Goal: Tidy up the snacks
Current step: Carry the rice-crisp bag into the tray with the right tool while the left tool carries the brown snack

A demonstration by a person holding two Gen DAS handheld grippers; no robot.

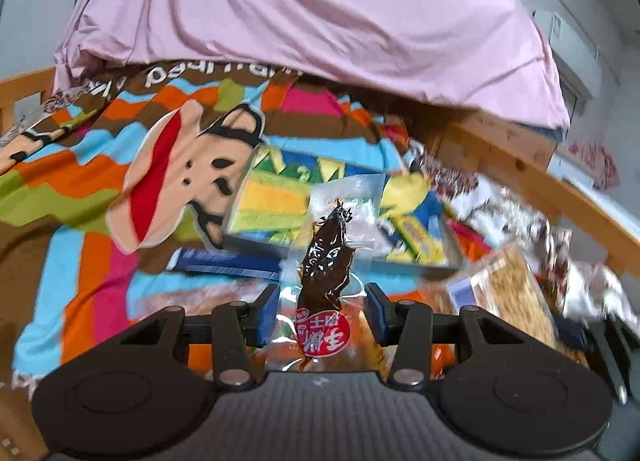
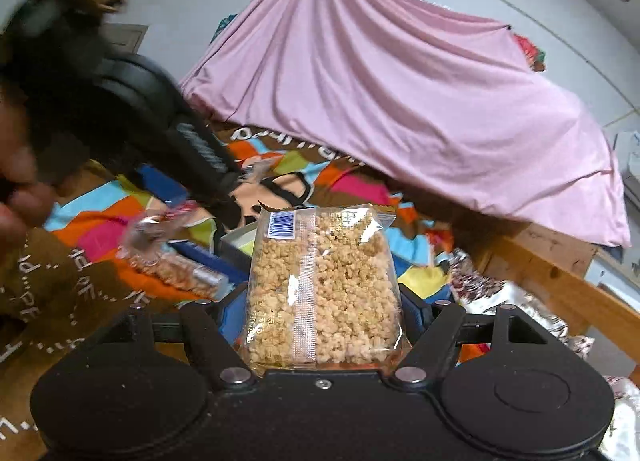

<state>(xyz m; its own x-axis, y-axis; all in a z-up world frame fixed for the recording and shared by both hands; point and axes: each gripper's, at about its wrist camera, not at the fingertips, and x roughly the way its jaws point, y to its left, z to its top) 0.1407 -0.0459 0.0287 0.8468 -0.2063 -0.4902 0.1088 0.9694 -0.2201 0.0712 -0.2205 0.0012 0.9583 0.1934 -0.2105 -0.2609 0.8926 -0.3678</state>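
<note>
The left gripper has a clear packet with a dark brown snack inside lying between its blue-padded fingers. The pads stand a little off the film on both sides, so whether they pinch it or merely frame it cannot be told from this view. The packet points forward along the fingers, its red label toward the camera, probably so it can be slid end-first into a slot.

The right gripper is clenched on a puffed-rice bag, held upright by its lower part with the barcode end up. Held this way the bag's long face stays clear of the fingers and can be set down flat or stood on edge.

Both snacks are lifted above the bed, which is covered by a bright cartoon blanket. Ahead of the left gripper lies a shallow tray already holding yellow, green and blue packs; it seems the likely destination. A blue bar lies beside the tray, and more wrapped snacks rest loose on the blanket. A pink sheet hangs behind. The left view is motion-blurred, so details at the tray's right edge are unclear.
</note>
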